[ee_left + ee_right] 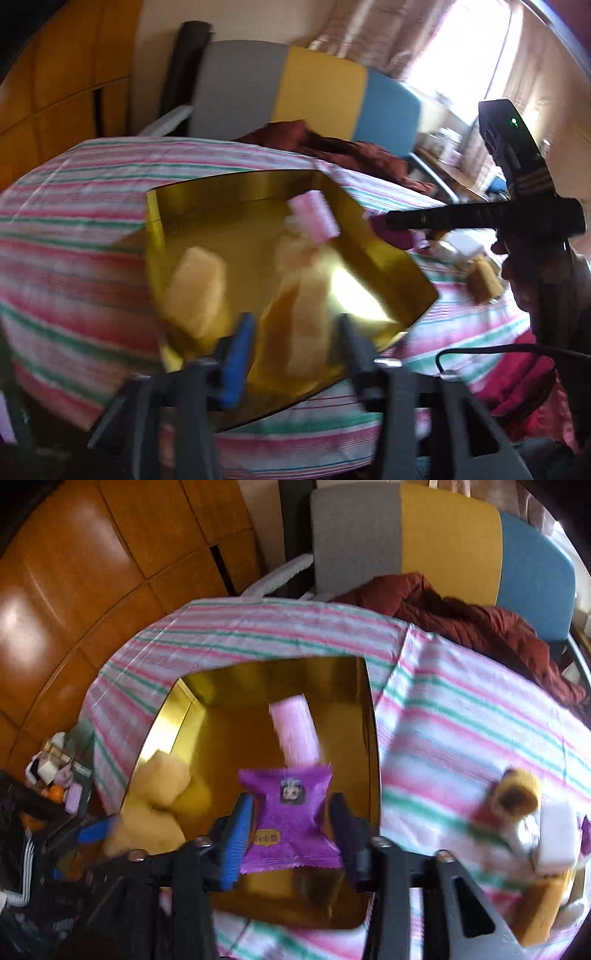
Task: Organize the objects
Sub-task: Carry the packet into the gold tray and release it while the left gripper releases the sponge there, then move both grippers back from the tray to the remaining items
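Two grippers over a gold tray (373, 738) — each with a snack between its fingers.
Right gripper (291, 827) clamps a purple packet (290, 823); left gripper (295, 347) grips a yellow packet (295, 325); tray holds a pink packet (295, 731) and a yellow cake (195, 291) — on striped cloth (461, 720).

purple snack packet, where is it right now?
Right wrist view: purple snack packet sits between the right gripper jaws, above the gold tray, near the pink packet.
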`<action>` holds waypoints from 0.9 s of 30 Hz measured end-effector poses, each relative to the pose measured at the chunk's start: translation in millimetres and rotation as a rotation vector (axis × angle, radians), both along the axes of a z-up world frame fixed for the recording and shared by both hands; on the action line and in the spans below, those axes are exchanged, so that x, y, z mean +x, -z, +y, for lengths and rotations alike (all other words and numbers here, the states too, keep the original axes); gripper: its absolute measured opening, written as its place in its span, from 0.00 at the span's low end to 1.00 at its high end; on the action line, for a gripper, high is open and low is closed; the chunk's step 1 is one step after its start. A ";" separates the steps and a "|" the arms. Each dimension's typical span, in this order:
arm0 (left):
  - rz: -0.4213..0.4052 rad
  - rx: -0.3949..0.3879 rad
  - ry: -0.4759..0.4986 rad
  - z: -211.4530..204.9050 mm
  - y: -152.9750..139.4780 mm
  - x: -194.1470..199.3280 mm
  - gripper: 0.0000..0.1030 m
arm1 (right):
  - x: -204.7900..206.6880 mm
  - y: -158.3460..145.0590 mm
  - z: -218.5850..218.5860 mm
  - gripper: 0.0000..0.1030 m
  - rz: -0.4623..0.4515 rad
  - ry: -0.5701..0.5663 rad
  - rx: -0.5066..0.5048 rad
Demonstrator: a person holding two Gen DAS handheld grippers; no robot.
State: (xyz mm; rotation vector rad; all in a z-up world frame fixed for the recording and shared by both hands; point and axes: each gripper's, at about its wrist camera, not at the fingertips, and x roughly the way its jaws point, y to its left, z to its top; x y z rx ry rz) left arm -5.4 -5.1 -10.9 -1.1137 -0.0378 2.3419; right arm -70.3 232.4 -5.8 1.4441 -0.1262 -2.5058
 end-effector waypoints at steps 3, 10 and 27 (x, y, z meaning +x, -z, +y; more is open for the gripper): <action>0.016 0.018 -0.074 -18.9 -3.1 -0.7 0.80 | -8.1 3.0 -3.7 0.72 0.008 0.042 0.008; 0.044 0.046 -0.131 -25.4 -14.0 -8.4 0.80 | 12.4 14.7 -2.9 0.72 -0.007 0.050 0.017; 0.112 -0.114 -0.154 28.9 -27.2 -4.1 0.92 | 62.4 4.8 5.0 0.84 0.152 0.128 0.092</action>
